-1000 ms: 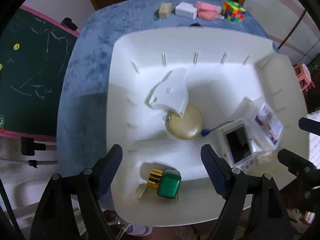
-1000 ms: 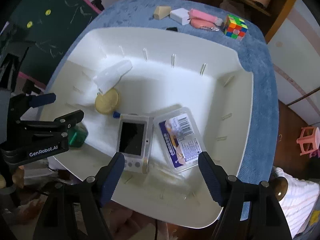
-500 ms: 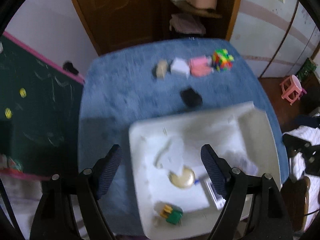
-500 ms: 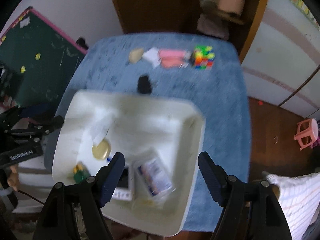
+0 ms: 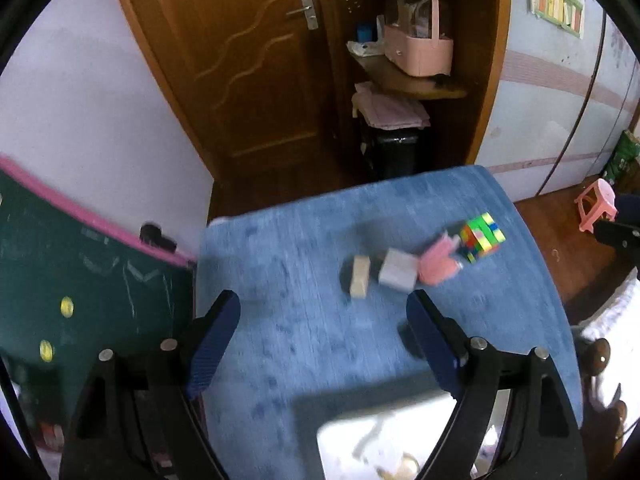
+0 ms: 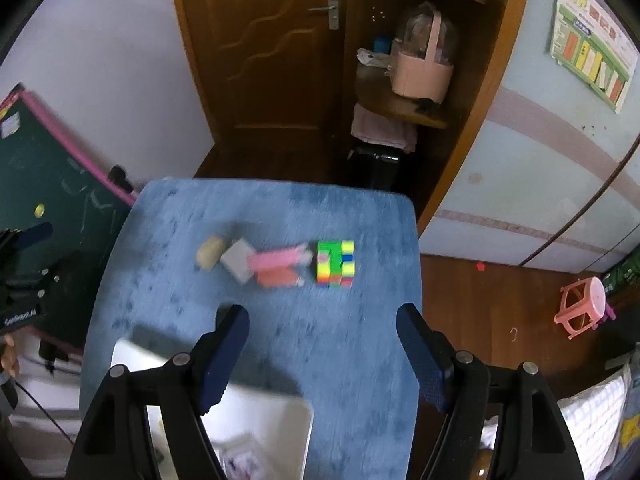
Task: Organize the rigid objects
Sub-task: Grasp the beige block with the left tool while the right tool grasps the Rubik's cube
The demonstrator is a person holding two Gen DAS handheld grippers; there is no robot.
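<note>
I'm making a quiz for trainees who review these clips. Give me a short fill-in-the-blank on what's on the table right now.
1. The puzzle cube lies at the ____ end of the row as seen in both views.
2. The table is covered in ____ cloth.
3. Both the left gripper and the right gripper hold ____.
4. The item touching the cube is coloured ____.

Missing words: right; blue; nothing; pink
</note>
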